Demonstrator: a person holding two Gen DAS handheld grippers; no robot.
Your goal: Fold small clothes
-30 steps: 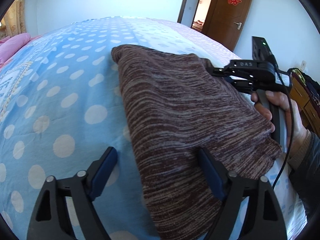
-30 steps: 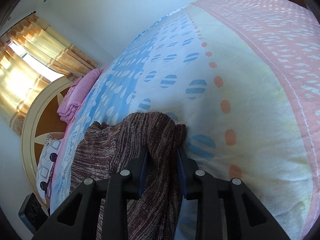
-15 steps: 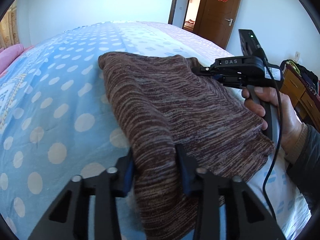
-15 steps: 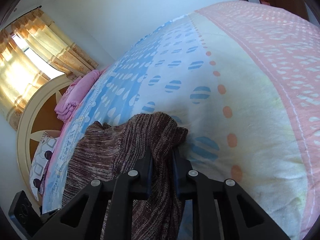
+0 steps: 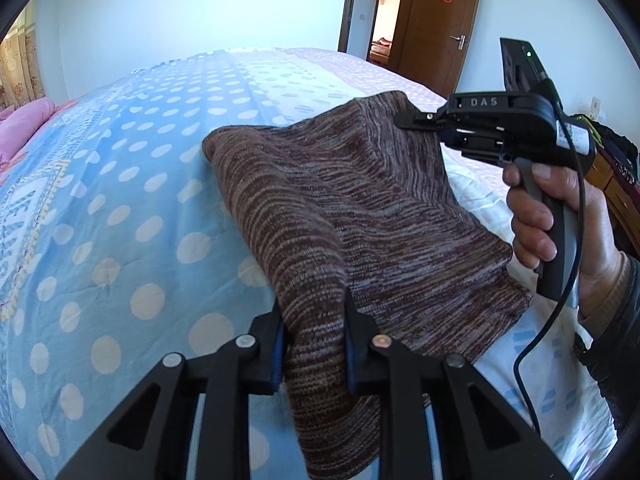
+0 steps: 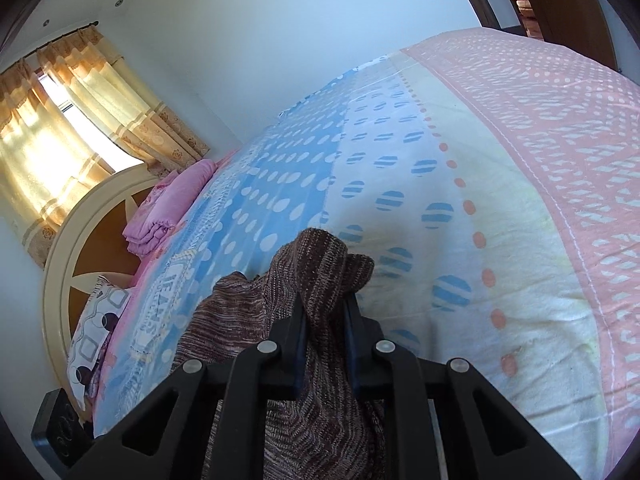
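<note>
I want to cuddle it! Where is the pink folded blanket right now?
The pink folded blanket lies at the head of the bed, left in the right wrist view, against the round cream headboard, above a patterned pillow.

The knitted garment (image 5: 360, 216) lies on the bed (image 5: 120, 200), toward its near right side. The left claw (image 5: 314, 344) sits at the garment's near edge, fabric between its jaws. The right claw (image 5: 420, 122) sits at the far right corner, likewise on fabric. A folded blanket (image 6: 168, 208) lies on the bed beside the headboard (image 6: 72, 248), with a pillow (image 6: 96, 328) nearer. A door (image 5: 436, 20) stands beyond the bed.
</note>
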